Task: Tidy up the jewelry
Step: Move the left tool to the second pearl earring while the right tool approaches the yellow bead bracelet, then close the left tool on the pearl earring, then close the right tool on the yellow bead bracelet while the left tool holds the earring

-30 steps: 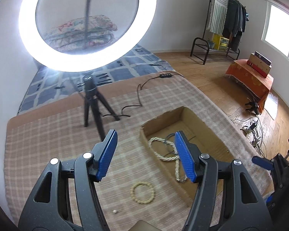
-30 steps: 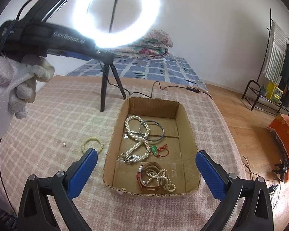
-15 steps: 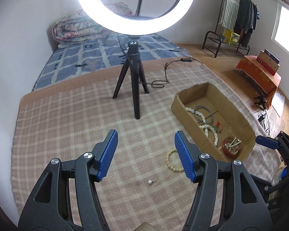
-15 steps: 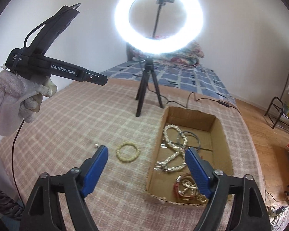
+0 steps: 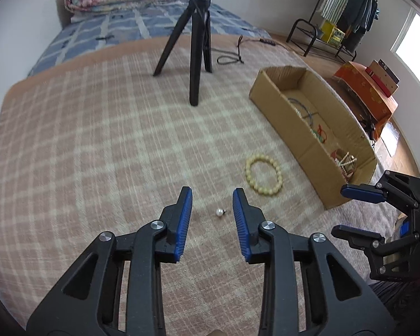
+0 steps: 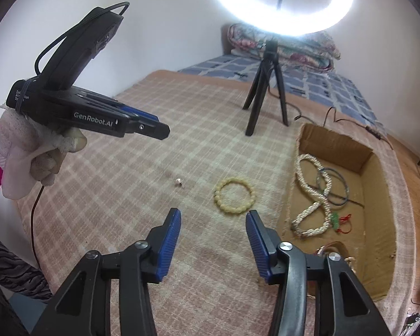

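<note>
A bed under a checked blanket [image 5: 98, 140] carries a tripod [image 5: 196, 56] far back, a cardboard box [image 5: 280, 100] right, a bead bracelet [image 5: 263, 175] and a pearl [image 5: 219, 212] nearer.

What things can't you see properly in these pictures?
- Tiny pearl piece: too small in both views to tell earring from loose bead.
- Jewelry in the cardboard box: left wrist view, the near wall hides most.
- Brown-strapped piece: right wrist view, behind the right gripper.
- Ring light: top cut off.
</note>
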The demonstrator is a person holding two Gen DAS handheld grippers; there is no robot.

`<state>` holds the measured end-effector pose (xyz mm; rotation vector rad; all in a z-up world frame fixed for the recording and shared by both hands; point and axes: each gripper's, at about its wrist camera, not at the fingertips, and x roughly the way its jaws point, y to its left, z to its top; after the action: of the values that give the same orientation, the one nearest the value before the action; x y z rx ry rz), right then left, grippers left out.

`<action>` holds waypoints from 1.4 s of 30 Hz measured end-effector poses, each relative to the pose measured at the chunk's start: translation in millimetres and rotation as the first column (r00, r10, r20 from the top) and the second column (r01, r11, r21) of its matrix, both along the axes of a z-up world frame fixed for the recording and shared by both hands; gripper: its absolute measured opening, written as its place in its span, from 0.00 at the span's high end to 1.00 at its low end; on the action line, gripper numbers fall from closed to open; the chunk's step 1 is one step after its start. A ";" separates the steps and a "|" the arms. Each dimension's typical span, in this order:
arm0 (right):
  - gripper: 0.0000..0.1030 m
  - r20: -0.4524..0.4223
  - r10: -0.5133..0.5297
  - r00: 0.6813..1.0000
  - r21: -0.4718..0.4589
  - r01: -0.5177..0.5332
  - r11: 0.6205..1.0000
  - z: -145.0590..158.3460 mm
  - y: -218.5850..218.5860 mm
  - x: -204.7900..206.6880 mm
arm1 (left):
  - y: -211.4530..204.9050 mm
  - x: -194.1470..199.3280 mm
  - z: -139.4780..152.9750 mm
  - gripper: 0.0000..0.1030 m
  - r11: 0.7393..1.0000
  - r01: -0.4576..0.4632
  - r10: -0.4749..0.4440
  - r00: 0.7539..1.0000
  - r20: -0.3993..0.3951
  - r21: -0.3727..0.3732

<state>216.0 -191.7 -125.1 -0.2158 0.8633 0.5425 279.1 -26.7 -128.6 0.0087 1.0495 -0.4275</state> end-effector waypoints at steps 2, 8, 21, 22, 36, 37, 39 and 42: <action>0.59 -0.022 0.016 1.000 -0.017 -0.016 1.000 -5.5 5.2 2.5 | 0.2 -0.8 -9.2 0.73 1.000 0.013 -0.013 1.000 -0.020 -0.008; 0.63 -0.065 0.075 0.995 -0.055 -0.079 0.995 -13.2 16.6 13.0 | -6.8 -6.2 -31.3 0.79 0.995 0.096 -0.095 0.994 -0.050 0.019; 0.70 -0.140 0.125 0.982 -0.183 -0.150 0.972 -34.7 38.8 44.8 | -15.0 3.6 -62.2 0.83 0.988 0.151 -0.148 0.986 -0.076 0.031; 0.70 -0.144 0.124 0.982 -0.191 -0.151 0.970 -36.5 39.8 47.2 | -16.2 4.0 -64.4 0.83 0.986 0.159 -0.155 0.985 -0.077 0.042; 0.71 -0.180 0.146 0.973 -0.259 -0.190 0.947 -50.4 46.9 63.1 | -24.9 8.3 -70.7 0.83 0.978 0.200 -0.196 0.978 -0.068 0.059; 0.71 -0.181 0.147 0.972 -0.261 -0.192 0.946 -51.0 47.8 63.9 | -24.6 7.9 -70.9 0.87 0.978 0.201 -0.198 0.978 -0.066 0.058; 0.71 -0.183 0.148 0.972 -0.266 -0.193 0.944 -52.4 48.4 65.5 | -24.5 7.2 -71.3 0.92 0.977 0.203 -0.200 0.978 -0.063 0.056; 0.72 -0.190 0.149 0.970 -0.272 -0.198 0.942 -54.8 49.4 67.9 | -26.2 6.2 -71.5 0.94 0.976 0.206 -0.203 0.978 -0.053 0.065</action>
<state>283.9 -142.3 -179.9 -0.5244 1.0943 0.6038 285.3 -53.0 -200.1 0.1717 1.1131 -0.5795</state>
